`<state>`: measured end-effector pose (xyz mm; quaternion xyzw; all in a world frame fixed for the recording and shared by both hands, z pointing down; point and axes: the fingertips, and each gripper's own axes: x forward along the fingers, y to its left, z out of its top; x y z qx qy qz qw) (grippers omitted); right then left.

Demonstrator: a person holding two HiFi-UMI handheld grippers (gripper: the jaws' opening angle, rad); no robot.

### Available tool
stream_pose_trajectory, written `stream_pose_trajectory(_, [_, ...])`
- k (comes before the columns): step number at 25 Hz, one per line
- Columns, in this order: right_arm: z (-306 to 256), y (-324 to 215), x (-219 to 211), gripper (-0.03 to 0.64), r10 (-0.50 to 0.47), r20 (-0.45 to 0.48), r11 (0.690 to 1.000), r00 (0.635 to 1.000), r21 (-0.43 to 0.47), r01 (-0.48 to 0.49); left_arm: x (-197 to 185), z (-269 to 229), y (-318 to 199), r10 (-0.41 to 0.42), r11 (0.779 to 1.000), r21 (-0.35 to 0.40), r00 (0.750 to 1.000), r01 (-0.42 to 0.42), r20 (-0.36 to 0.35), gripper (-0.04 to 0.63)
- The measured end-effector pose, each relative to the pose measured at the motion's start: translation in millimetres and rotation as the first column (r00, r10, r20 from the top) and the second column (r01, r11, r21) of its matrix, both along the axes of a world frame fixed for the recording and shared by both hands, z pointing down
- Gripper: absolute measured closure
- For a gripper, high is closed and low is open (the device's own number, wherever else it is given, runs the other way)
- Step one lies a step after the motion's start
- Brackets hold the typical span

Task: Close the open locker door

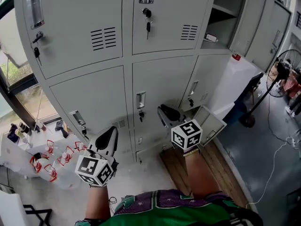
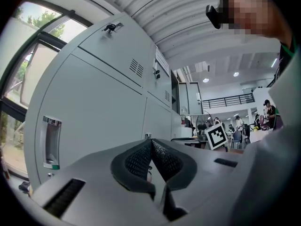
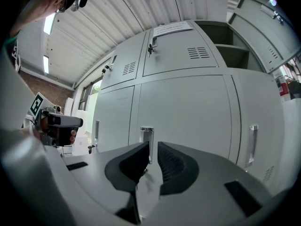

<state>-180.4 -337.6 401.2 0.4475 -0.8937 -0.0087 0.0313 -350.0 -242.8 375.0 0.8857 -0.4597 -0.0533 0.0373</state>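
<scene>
Open locker door (image 1: 210, 122) hangs ajar low at right end of locker bank (image 1: 94, 93). Right gripper (image 1: 167, 113) before bank's middle column, jaws nearly together, nothing between. Left gripper (image 1: 107, 138) before bank's left column, jaws closed, empty.

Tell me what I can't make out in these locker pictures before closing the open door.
- Low open door: the space behind it, head view, mostly hidden by the right gripper and the door itself.
- Upper open locker: top cut off by the head view's edge.
- Small object inside it: too small to identify, head view.
</scene>
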Motion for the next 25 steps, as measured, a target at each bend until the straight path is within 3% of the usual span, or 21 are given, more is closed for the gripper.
stream_pose_trajectory(11, [-17,30,80,0.569,0.135,0.02,0.991,0.991,0.01,-0.135,63,-6,-13,0.085,0.996,0.004,0.996,-0.085,0.001,0.575])
stream_pose_trajectory(19, [-39,38,156,0.569,0.156,0.067,0.987,0.985,0.038,-0.159,128,-22,-19,0.099,0.995,0.026,0.995,-0.1,0.007,0.575])
stream_pose_trajectory(25, [-75,46,221,0.557,0.153,0.126,0.98,0.98,0.108,-0.166,190,-43,-30,0.12,0.992,0.049,0.993,-0.12,-0.001,0.575])
